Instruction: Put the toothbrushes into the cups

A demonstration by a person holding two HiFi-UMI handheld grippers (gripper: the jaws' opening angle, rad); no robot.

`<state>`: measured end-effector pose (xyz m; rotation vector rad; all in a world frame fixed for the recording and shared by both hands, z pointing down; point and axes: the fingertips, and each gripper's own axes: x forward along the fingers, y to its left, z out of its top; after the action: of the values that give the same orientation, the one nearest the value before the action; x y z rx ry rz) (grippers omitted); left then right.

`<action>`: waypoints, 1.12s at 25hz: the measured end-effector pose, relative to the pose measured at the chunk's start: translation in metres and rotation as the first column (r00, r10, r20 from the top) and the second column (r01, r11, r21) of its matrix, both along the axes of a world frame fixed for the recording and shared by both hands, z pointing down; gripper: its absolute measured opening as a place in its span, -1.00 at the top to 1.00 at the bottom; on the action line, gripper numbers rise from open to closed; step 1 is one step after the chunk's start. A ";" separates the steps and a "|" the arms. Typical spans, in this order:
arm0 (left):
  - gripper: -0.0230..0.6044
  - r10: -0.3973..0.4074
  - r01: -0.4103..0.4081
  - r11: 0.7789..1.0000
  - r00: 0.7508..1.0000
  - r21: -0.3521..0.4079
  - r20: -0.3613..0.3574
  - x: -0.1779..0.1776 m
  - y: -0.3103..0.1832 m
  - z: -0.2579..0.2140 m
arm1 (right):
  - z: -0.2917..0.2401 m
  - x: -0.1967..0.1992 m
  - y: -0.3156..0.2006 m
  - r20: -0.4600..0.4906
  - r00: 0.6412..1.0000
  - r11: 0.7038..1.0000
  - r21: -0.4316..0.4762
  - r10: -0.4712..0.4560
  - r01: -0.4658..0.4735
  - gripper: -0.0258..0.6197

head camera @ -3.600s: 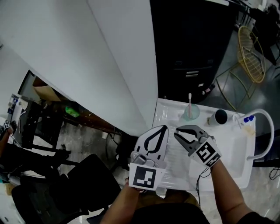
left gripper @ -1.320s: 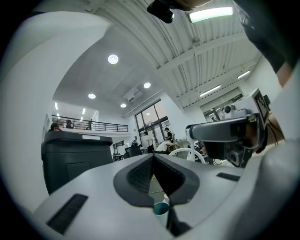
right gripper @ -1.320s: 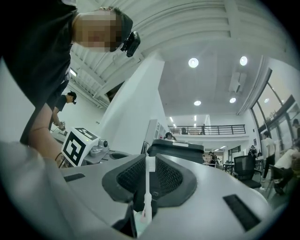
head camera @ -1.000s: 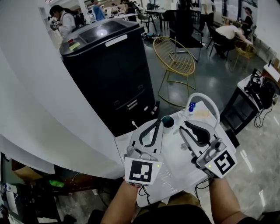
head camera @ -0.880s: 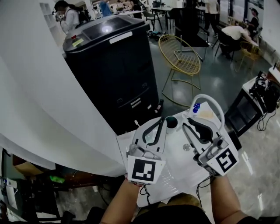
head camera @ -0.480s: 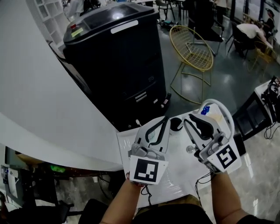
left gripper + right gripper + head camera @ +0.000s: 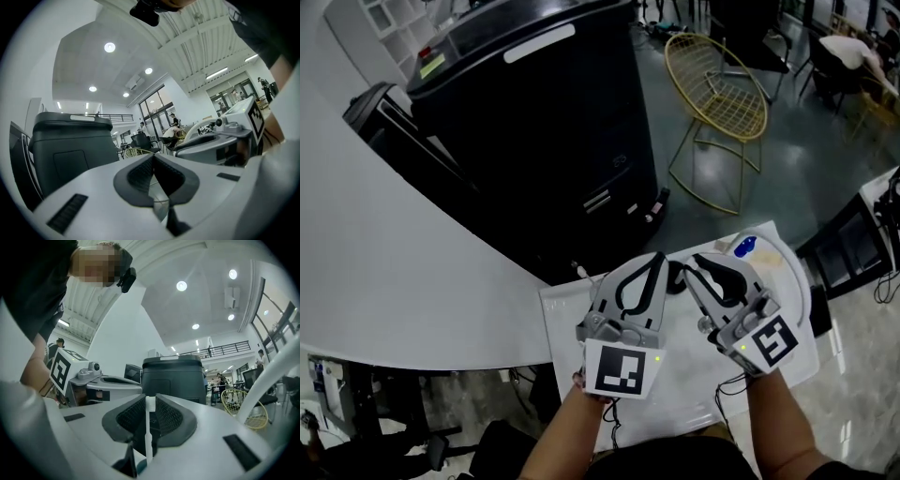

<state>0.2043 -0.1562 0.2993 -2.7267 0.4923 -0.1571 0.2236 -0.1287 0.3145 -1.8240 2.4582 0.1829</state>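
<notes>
- The R tongs [image 7: 150,404] pinched a white toothbrush [image 7: 148,434]. Its brush end sat up by the tips & its handle ran back betw the pads.
- The L tongs [image 7: 153,164] were pressed together w/ nothing seen in them.
- Both tongs were side by side over the white desk [image 7: 567,319], w/ their tips near its far edge.
- A dark cup [image 7: 676,278] peeked out betw the two tips. It was mostly hidden.
- Step in hand, I think: get this brush into that cup. It wasn't in yet.
- To do it well:
  - Bring the R tongs right over the cup's mouth.
  - Tip them so the brush points down into it.
  - Go slow & let go only when the end is past the rim.
- A crooked brush could bump the rim & knock the cup over.
- The L tongs should prob. stay out of the way.
</notes>
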 end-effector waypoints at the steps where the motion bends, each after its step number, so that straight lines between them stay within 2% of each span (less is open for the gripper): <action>1: 0.90 -0.005 0.005 1.000 1.000 -0.001 0.002 0.002 -0.003 0.003 | 0.004 0.002 -0.003 0.003 1.000 1.000 -0.006 -0.005 0.005 0.69; 13: 0.90 -0.040 0.044 0.995 0.998 -0.085 0.041 0.018 -0.035 0.048 | 0.053 0.017 -0.028 0.050 0.998 0.996 -0.083 -0.031 0.035 0.69; 28: 0.90 -0.040 0.049 0.991 0.996 -0.127 0.075 0.027 -0.053 0.079 | 0.094 0.017 -0.043 0.064 0.997 0.987 -0.152 -0.040 0.049 0.69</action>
<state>0.2310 -0.2092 0.3781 -2.8245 0.5398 -0.3079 0.2405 -0.1721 0.4082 -1.7997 2.5325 -0.0658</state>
